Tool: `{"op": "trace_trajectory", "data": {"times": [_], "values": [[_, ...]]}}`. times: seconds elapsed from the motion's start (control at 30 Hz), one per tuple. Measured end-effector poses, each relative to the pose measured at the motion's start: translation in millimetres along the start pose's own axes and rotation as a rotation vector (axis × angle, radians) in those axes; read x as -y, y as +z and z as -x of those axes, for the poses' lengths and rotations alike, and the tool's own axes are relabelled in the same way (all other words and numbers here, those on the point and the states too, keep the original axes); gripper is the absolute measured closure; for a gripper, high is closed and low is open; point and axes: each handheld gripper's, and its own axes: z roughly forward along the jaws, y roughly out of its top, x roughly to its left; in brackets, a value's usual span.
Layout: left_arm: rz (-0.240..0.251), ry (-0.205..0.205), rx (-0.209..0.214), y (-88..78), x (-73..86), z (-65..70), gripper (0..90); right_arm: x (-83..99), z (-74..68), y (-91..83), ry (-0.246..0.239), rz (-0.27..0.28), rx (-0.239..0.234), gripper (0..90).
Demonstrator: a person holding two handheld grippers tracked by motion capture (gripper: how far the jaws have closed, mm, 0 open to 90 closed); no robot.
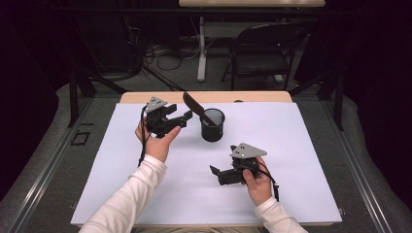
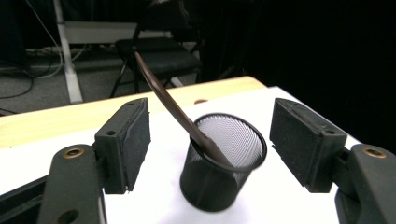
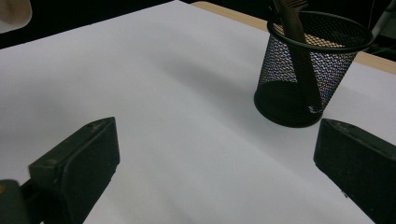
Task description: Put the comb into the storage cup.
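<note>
left gripper [image 1: 186,118] hangs just beside the mesh cup [image 1: 213,125], on the cup's left in the high view, with its jaws wide and nothing between the pads. seen from the left gripper view, the cup [image 2: 223,163] sits between and beyond the two pads, clear of both. a dark spatula [image 1: 197,108] stands in the cup, working end down inside, handle leaning out over the rim toward the left gripper and up past it. right gripper [image 1: 214,172] rests near the white mat [image 1: 291,160], on the near side of the cup and well apart from it, jaws wide and empty too; from its own view the cup [image 3: 310,70] is ahead and to the right.

my reading is that the spatula is already placed in the cup and the left gripper has let go, so the step in hand is the release and pull-away. next move calls for drawing the left gripper clear of the leaning handle without knocking it, since a bump could tip the light cup.
</note>
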Motion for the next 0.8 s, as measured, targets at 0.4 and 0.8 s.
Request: {"op": "trace_trajectory", "data": {"times": [0.4, 0.8], "values": [[0.007, 0.047, -0.019, -19.1, 3.1, -1.4, 31.7, 0.0, 0.0, -0.2, 0.001, 0.001, 0.001, 0.1], [-0.003, 0.085, 0.015, -42.8, 14.5, -3.5, 28.3, -0.2, -0.3, -0.8, 0.004, 0.001, 0.003, 0.1]]}}
